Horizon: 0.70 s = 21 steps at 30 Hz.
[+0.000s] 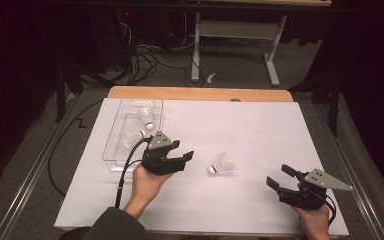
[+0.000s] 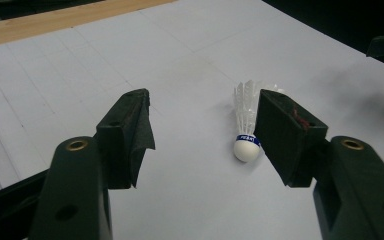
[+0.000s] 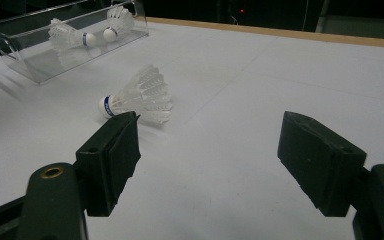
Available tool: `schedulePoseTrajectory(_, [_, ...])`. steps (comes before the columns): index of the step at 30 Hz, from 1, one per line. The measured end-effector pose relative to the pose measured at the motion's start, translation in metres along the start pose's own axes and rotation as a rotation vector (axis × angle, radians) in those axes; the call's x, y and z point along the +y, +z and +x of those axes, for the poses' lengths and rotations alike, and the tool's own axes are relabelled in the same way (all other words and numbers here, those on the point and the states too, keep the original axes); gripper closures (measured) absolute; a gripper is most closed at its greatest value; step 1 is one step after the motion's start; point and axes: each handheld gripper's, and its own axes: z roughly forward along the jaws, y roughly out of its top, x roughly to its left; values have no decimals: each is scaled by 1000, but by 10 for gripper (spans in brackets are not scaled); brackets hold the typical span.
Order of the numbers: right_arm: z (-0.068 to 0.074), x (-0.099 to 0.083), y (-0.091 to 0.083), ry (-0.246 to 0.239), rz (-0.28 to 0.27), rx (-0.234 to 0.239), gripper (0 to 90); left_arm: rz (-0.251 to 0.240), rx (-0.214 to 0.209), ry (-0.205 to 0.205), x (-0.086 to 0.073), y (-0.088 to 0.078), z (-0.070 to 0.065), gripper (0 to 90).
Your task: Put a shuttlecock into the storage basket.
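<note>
Left tongs (image 1: 189,156) apart, empty; shuttlecock (image 1: 221,164) lies on the bench (image 1: 260,200) just ahead of them, toward the right tongs (image 1: 280,176). Right tongs also apart, empty, well off from it.

High view: fixed above person's side, looks forward and down over whole white table (image 1: 260,200), floor and desk legs beyond. Left gripper view: low, close to tabletop, faces along own jaws toward shuttlecock (image 2: 246,125) and far wooden edge. Right gripper view: low, faces across table toward same shuttlecock (image 3: 139,96) and clear tray (image 3: 40,65). All three share shuttlecock (image 1: 222,164) mid-table.
</note>
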Motion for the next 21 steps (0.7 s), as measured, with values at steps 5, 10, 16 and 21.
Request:
schedulePoseTrajectory(5, [0, 0, 0, -1, 0, 1, 252, 8, -5, 0, 1, 3, 0, 398])
schedulePoseTrajectory(10, [0, 0, 0, -1, 0, 1, 252, 8, -7, 1, 2, 5, -1, 398])
schedulePoseTrajectory(16, [0, 0, 0, -1, 0, 1, 252, 13, -12, 5, 4, 8, -3, 398])
schedulePoseTrajectory(21, [0, 0, 0, -1, 0, 1, 252, 18, -18, 8, 6, 11, -4, 398])
